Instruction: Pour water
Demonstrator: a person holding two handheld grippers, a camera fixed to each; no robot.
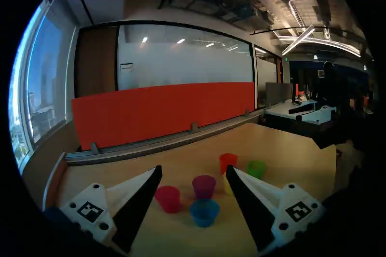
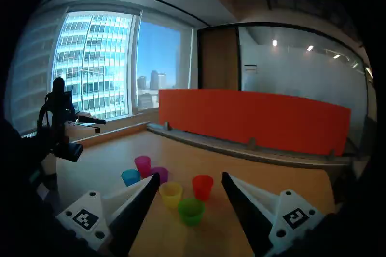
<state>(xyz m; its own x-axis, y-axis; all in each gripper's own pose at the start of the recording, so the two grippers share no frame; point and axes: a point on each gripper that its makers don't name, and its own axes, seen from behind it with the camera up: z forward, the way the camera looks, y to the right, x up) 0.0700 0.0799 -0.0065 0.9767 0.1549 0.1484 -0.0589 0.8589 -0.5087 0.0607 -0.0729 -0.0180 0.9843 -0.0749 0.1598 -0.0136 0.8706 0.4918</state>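
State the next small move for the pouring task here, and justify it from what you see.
Probably lower the right gripper so its open fingers straddle the green cup, the nearest cup, centred between them. The left gripper is open and empty too, so nothing can be poured until a cup is gripped. Which cup holds water cannot be told.

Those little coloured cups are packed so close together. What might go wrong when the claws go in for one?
1. The purple cup has the pink cup and blue cup right beside it, so the open left claw could tip either one when reaching in.
2. The yellow cup, red cup and green cup stand close together, so the open right claw might pinch two at once.
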